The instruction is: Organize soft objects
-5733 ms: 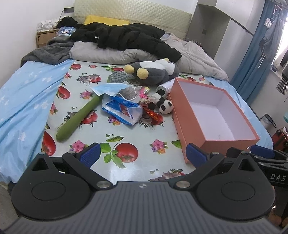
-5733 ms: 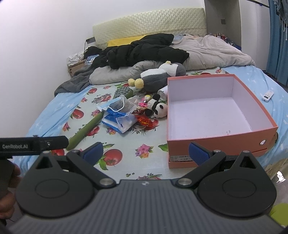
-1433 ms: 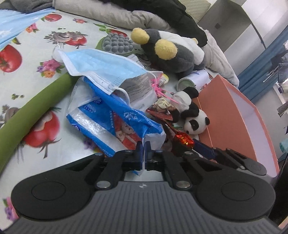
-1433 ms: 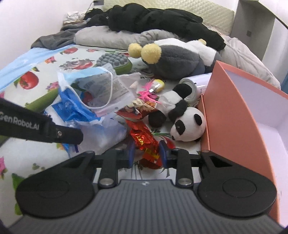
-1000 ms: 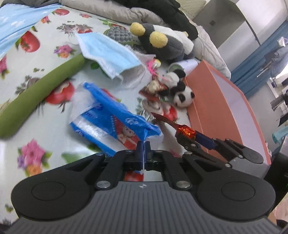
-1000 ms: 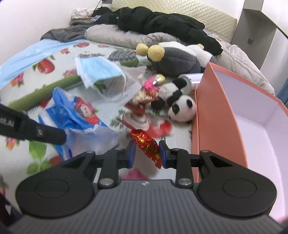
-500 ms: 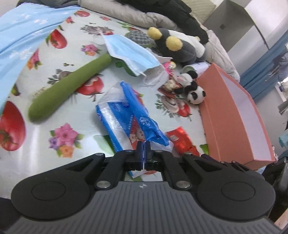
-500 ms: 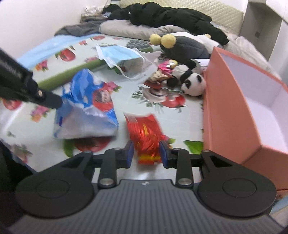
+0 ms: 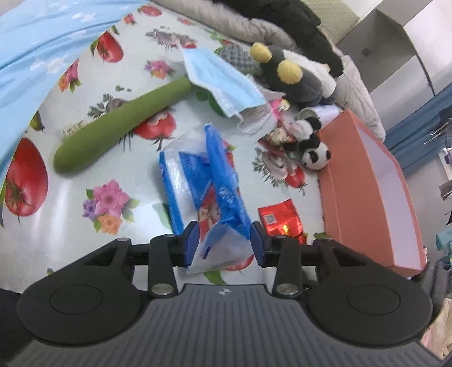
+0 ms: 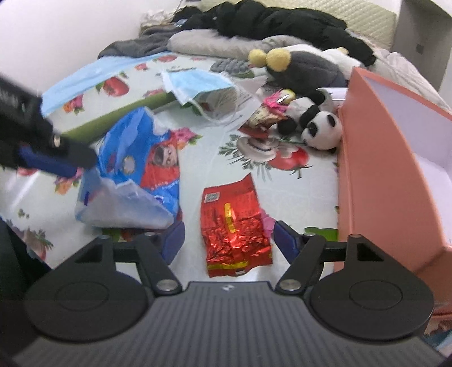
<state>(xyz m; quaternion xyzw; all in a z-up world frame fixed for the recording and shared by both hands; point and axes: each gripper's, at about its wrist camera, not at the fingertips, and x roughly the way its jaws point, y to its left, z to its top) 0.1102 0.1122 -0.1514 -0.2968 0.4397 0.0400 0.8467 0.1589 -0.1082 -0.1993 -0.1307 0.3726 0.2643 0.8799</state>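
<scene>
My left gripper [image 9: 223, 242] is open, its jaws on either side of the near end of a blue plastic bag [image 9: 209, 183] that lies on the flowered cloth; the bag also shows in the right wrist view [image 10: 135, 172]. My right gripper [image 10: 227, 240] is open over a red foil packet [image 10: 233, 223] lying flat between its jaws, which also shows in the left wrist view [image 9: 281, 217]. A small panda plush [image 10: 319, 127] [image 9: 312, 149], a grey plush with yellow ears [image 10: 305, 67] [image 9: 293, 76] and a blue face mask [image 10: 197, 82] [image 9: 220, 82] lie further back.
An open orange box [image 10: 378, 175] [image 9: 364, 180] stands at the right. A long green roll [image 9: 118, 121] lies at the left. Small wrappers [image 10: 265, 115] lie by the panda. Grey and black bedding [image 10: 262, 25] is piled at the back.
Both grippers have opened. The blue bag dropped from my left gripper and the red packet from my right one; both now lie on the cloth near the front.
</scene>
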